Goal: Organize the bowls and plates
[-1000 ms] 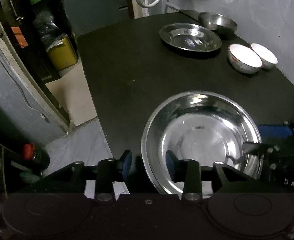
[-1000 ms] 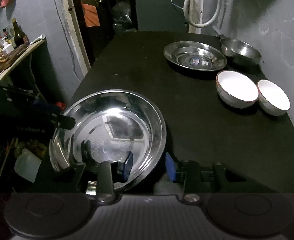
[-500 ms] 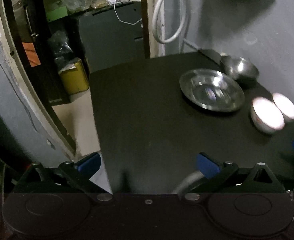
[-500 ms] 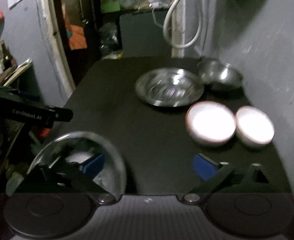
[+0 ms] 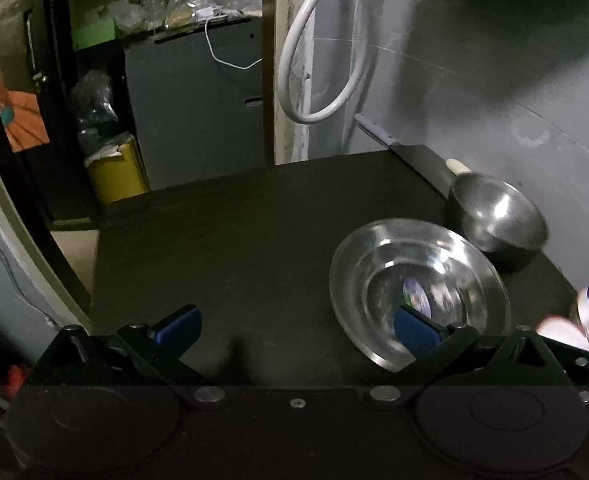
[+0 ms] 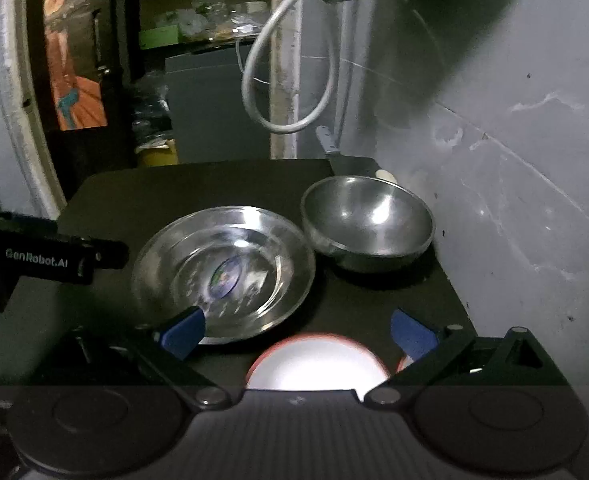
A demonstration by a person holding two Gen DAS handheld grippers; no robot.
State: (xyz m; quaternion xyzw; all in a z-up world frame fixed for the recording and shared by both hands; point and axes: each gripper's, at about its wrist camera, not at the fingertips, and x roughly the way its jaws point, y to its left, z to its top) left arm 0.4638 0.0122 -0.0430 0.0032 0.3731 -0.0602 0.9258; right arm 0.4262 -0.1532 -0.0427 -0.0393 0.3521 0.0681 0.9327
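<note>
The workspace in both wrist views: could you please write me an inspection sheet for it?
Surface: black table, dark and matte, set against a grey wall.
Job's things: steel plate with a sticker at its centre; steel bowl just behind it on the right; white bowl nearest the right tongs, a second one hardly visible beside it.
Clutter: nothing seen on the table.
Grippers: left tongs open, empty, beside the plate; right tongs open, empty, over the white bowl.
Cables: white hose looped on the post; thin white wire on the grey cabinet.
Surroundings: yellow bin, cluttered shelf, doorway on the left.
</note>
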